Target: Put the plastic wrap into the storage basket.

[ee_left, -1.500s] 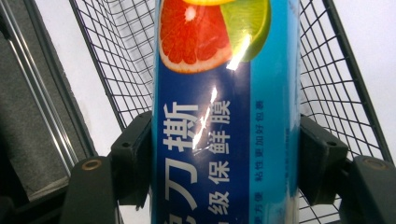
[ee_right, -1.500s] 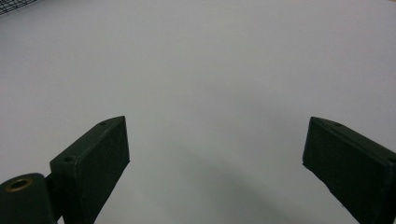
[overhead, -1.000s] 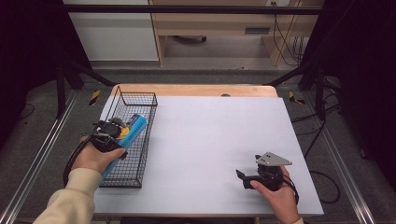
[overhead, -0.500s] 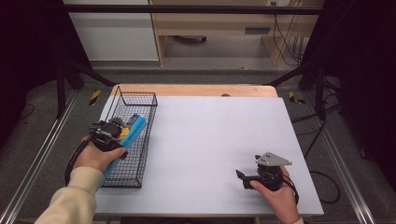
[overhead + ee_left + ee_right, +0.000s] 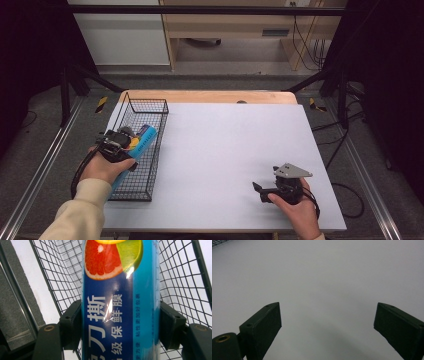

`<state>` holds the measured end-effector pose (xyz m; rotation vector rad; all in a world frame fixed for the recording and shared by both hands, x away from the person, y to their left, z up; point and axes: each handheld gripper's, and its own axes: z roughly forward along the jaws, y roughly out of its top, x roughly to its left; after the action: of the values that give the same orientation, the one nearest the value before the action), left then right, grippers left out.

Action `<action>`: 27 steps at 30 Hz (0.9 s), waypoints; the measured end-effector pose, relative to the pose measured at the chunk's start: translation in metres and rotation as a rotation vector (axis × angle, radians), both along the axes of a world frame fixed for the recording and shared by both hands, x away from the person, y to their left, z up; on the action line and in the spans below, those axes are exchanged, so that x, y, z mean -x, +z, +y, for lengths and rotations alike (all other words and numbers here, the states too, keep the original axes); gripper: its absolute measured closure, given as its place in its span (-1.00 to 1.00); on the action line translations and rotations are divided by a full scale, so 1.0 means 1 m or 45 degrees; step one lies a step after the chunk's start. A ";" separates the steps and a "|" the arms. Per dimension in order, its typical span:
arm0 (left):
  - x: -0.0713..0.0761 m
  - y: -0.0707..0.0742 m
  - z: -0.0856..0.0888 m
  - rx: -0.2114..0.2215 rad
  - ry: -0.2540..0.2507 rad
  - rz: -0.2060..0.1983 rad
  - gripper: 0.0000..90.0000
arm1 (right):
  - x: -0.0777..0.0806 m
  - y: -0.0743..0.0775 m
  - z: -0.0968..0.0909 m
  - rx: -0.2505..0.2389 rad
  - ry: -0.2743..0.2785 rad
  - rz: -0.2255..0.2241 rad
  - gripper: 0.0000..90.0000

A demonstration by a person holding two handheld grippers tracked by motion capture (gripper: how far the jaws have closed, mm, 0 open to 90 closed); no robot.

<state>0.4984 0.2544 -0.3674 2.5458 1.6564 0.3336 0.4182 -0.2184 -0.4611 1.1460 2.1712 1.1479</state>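
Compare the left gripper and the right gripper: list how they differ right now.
The left gripper is shut on the blue box; the right gripper is open with nothing between its jaws. The left gripper is over the wire basket; the right gripper is over the bare white table. Both have black jaws and are hand-held.

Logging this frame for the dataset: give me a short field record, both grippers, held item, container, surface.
left gripper: shut on the blue box, over the basket
blue box: long, citrus picture and printed text, clamped across its width, lying along the basket
basket: black wire, at the table's left edge
right gripper: open, nothing between its jaws, low over bare table
table: white top, wood strip at far edge
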 end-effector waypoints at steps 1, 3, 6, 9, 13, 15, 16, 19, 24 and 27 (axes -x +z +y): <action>0.000 -0.001 0.000 -0.001 0.002 0.000 -0.29 | 0.000 0.000 0.000 0.000 0.000 -0.002 -0.83; 0.000 -0.001 0.000 -0.003 0.000 0.007 -0.29 | 0.000 0.000 0.000 0.000 0.001 -0.001 -0.82; 0.000 -0.003 0.000 -0.005 -0.001 0.011 -0.29 | 0.000 0.000 0.000 0.000 0.002 -0.001 -0.82; 0.000 -0.004 0.000 -0.005 -0.001 0.016 -0.29 | 0.000 0.000 0.000 -0.001 0.002 -0.001 -0.83; -0.001 -0.006 0.000 -0.008 -0.005 0.030 -0.29 | 0.000 0.000 0.000 0.000 0.001 0.002 -0.82; -0.002 -0.007 0.000 -0.010 -0.007 0.042 -0.29 | 0.000 0.000 0.000 0.000 0.001 0.001 -0.82; -0.002 -0.008 0.001 -0.010 -0.008 0.055 -0.29 | 0.000 0.000 0.000 0.000 0.001 0.001 -0.82; -0.003 -0.011 0.001 -0.016 -0.013 0.063 -0.29 | 0.000 0.000 0.000 0.002 0.003 0.001 -0.82; -0.004 -0.012 0.000 -0.021 -0.019 0.076 -0.29 | 0.000 -0.001 0.000 0.001 0.006 0.005 -0.82; -0.004 -0.012 0.000 -0.020 -0.017 0.085 -0.29 | 0.000 0.000 0.000 0.003 0.006 0.003 -0.83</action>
<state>0.5026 0.2540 -0.3795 2.6058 1.6649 0.2643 0.4183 -0.2184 -0.4615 1.1425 2.1770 1.1465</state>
